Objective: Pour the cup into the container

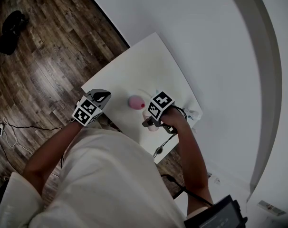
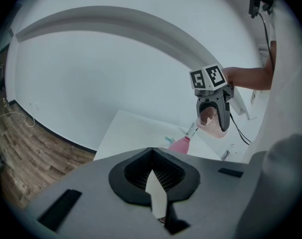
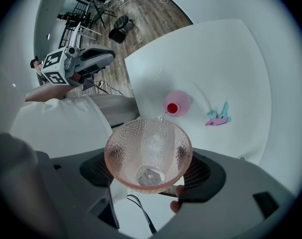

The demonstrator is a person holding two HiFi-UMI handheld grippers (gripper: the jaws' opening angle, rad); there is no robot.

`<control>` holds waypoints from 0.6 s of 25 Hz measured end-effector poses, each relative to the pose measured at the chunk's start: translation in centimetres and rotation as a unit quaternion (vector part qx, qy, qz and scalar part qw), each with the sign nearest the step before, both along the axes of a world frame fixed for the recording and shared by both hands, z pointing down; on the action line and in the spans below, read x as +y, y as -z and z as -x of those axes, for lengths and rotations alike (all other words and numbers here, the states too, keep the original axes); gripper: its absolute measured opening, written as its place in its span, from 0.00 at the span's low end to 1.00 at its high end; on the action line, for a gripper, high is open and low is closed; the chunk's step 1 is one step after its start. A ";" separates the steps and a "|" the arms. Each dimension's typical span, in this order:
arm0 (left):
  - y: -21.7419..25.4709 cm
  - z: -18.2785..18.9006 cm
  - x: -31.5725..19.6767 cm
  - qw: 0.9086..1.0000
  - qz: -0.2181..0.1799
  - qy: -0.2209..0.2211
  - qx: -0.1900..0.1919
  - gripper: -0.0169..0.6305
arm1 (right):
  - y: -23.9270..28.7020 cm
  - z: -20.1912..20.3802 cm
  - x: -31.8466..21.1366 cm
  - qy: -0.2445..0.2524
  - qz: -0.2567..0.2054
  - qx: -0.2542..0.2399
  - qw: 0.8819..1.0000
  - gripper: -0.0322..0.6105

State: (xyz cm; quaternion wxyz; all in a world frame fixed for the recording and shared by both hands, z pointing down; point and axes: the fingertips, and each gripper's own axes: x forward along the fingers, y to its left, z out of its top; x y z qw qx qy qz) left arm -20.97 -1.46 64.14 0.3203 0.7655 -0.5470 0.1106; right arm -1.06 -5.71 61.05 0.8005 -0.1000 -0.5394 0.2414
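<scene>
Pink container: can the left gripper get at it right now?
Probably yes. Only bare table lies between the left gripper and the pink container; the right gripper holds the cup above it from the other side. Its jaws are shut, though.

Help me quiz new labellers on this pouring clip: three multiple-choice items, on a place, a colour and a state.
1. Where does the container stand? A on the white table B on the wood floor C on a chair
2. What colour is the cup? A blue B pink C black
3. How is the left gripper? A open B shut on the cup C shut, empty
Answers: A, it stands on the tabletop; B, its dimpled wall is pink; C, its jaws meet with nothing between.
</scene>
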 end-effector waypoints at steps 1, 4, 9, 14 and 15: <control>0.0 0.1 0.0 1.000 0.000 0.000 0.001 0.04 | 0.0 0.1 0.0 0.000 0.001 0.000 1.000 0.63; 0.1 0.2 0.0 1.000 0.000 0.001 0.003 0.04 | 0.0 0.3 0.0 0.002 0.002 0.002 1.000 0.63; 0.2 0.3 0.2 1.000 0.000 0.003 0.003 0.04 | 0.1 0.5 0.0 0.008 0.004 0.005 1.000 0.63; 0.1 0.1 0.4 1.000 0.001 0.005 0.003 0.04 | -0.1 0.4 -0.1 0.014 0.007 0.010 1.000 0.63; 0.0 0.1 0.4 1.000 0.001 0.005 0.003 0.04 | -0.2 0.4 -0.1 0.015 0.007 0.012 1.000 0.63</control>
